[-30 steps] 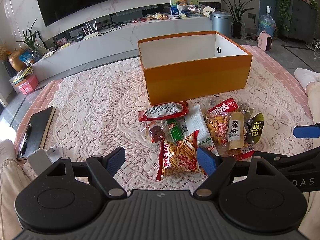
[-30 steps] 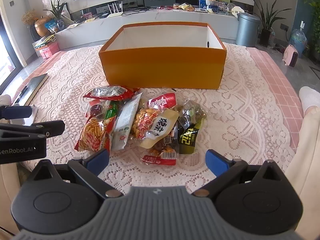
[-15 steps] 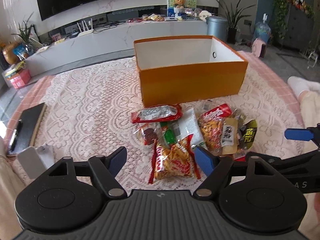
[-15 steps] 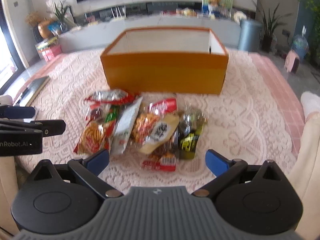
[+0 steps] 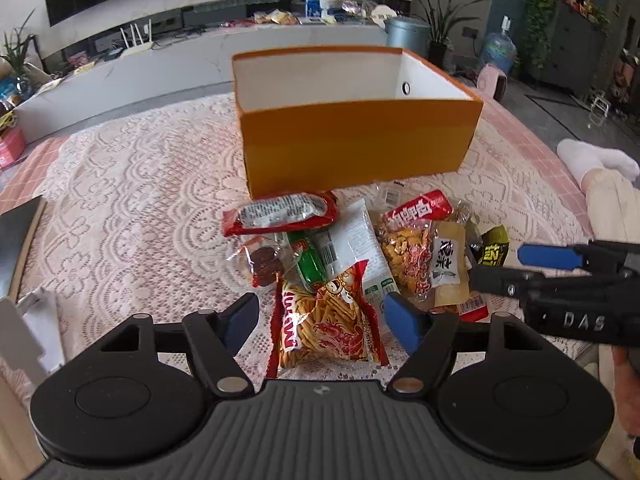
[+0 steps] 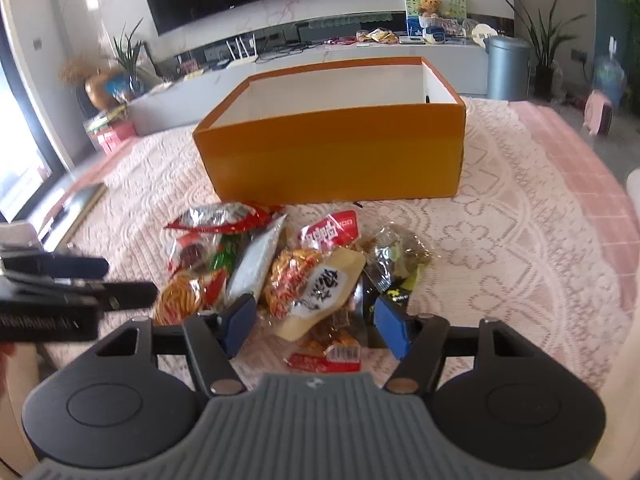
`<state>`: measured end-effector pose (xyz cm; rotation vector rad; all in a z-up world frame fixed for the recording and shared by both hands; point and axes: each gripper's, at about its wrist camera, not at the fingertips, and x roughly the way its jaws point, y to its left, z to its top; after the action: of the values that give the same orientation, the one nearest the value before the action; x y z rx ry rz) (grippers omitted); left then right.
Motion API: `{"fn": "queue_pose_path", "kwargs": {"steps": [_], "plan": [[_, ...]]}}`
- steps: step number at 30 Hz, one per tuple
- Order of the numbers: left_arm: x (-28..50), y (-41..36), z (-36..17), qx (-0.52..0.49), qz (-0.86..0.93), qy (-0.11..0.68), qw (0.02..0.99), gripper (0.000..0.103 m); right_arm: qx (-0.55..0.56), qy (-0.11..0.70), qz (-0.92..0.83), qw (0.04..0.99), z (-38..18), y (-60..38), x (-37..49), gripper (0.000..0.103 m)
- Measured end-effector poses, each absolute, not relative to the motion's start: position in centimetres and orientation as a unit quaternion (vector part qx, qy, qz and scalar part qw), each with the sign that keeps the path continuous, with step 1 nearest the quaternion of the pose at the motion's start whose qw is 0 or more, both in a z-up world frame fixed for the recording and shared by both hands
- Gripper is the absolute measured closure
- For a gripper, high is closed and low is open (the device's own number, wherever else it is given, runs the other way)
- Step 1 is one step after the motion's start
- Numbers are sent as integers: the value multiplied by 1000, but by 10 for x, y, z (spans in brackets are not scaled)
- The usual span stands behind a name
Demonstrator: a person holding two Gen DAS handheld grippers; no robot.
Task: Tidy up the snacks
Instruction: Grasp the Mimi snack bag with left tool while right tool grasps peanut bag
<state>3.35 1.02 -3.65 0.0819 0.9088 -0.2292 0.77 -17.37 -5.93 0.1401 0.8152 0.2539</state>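
An open orange box (image 5: pixel 360 148) with a white inside stands on the lace cloth; it also shows in the right wrist view (image 6: pixel 332 156). A pile of snack packets lies in front of it. My left gripper (image 5: pixel 322 316) is open, its jaws either side of a red packet of fried sticks (image 5: pixel 324 320). My right gripper (image 6: pixel 316 322) is open, its jaws either side of a tan pouch with black characters (image 6: pixel 324 292) and a red-edged packet (image 6: pixel 328 356). A white packet (image 5: pixel 352 248) and a red and silver packet (image 5: pixel 280 212) lie nearer the box.
The right gripper shows at the right of the left wrist view (image 5: pixel 560 276). The left gripper shows at the left of the right wrist view (image 6: pixel 60 288). A black notebook (image 5: pixel 16 236) lies at the table's left edge. A person's white sock (image 5: pixel 596 160) is at the right.
Both grippers have moved forward and down to the snack pile. The right gripper's jaws have narrowed. The packets have not moved.
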Motion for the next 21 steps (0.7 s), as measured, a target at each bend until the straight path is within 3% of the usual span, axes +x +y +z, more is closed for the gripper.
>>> {"fn": "queue_pose_path", "kwargs": {"steps": [9, 21], "plan": [[56, 9, -77, 43, -101, 493, 863, 16, 59, 386, 134, 911, -80, -169, 26, 38], [72, 16, -99, 25, -121, 501, 856, 12, 32, 351, 154, 923, -94, -161, 41, 33]]}}
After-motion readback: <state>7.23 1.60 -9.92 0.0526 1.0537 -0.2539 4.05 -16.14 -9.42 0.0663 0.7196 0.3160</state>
